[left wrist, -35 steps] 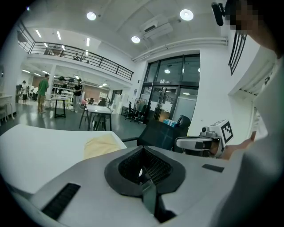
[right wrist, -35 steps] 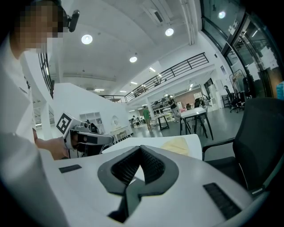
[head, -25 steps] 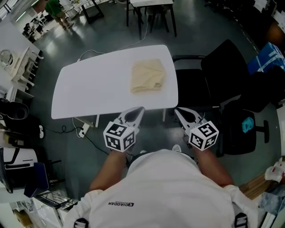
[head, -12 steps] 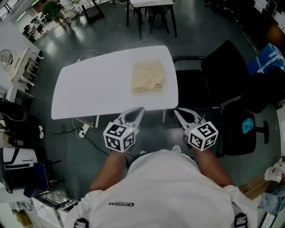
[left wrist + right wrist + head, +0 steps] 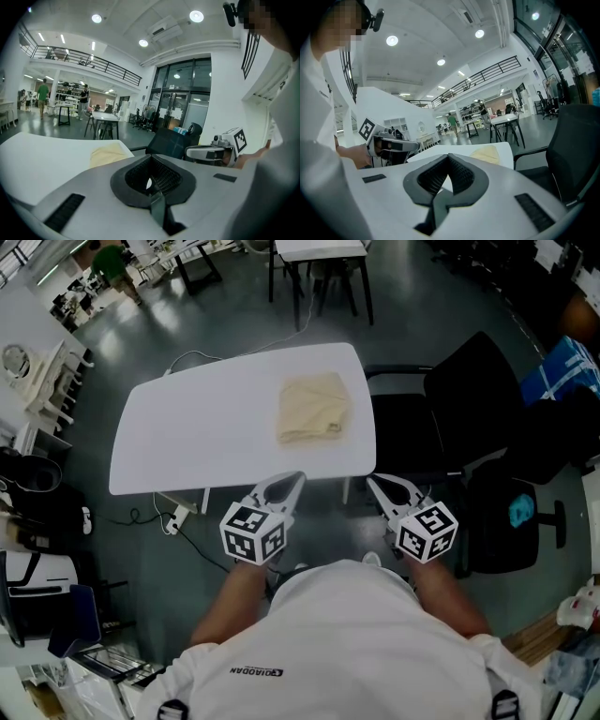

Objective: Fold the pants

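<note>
1. One pair of pale cream pants (image 5: pixel 313 407) lies folded into a compact, roughly square bundle. It sits on a white counter (image 5: pixel 187 432), toward the counter's right end as seen from the head view.
2. Both claws are held well apart from the pants, down at the counter's near side, close to the person's body.
3. Left claw (image 5: pixel 294 478): its tips point toward the counter and reach about to its near edge, below the folded bundle. Its two jaws are pressed together at the tips, and nothing sits between them. A cube with square black-and-white markers sits at its back end.
4. Right claw (image 5: pixel 372 480): its tips point forward just past the counter's near right corner. The right gripper view shows its dark ribbed pads meeting at the tips, pressed together on nothing. It carries the same kind of marker cube.
5. Beside the counter's right end stands a black office chair (image 5: pixel 469 399), close to the right claw.
6. The person (image 5: pixel 356 643) wears a white shirt, and bare forearms reach out to each claw.
7. Under everything is a dark grey floor (image 5: pixel 234 296), with more tables and chairs farther back in a large, bright hall.
</note>
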A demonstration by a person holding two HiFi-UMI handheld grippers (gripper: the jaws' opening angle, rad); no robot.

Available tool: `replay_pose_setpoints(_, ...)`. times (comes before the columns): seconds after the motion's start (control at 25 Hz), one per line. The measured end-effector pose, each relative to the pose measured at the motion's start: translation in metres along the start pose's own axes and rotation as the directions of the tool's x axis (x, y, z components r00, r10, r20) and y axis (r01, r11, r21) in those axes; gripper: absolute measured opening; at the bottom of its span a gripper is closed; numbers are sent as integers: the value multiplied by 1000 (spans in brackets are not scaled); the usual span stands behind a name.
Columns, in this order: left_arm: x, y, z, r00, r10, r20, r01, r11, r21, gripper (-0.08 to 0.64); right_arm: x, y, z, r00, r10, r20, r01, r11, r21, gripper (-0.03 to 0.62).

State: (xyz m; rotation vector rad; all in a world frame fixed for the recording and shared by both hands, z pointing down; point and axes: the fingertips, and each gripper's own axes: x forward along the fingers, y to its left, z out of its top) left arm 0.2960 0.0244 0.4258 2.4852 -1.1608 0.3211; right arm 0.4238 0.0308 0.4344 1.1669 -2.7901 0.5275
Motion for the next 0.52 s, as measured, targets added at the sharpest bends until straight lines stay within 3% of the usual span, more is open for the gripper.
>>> replay_pose_setpoints(0.52, 0, 8, 9, 1000, 0, 11, 0, 1000, -3, 28, 9, -4, 3, 1000, -16, -4, 16, 1000, 2, 17)
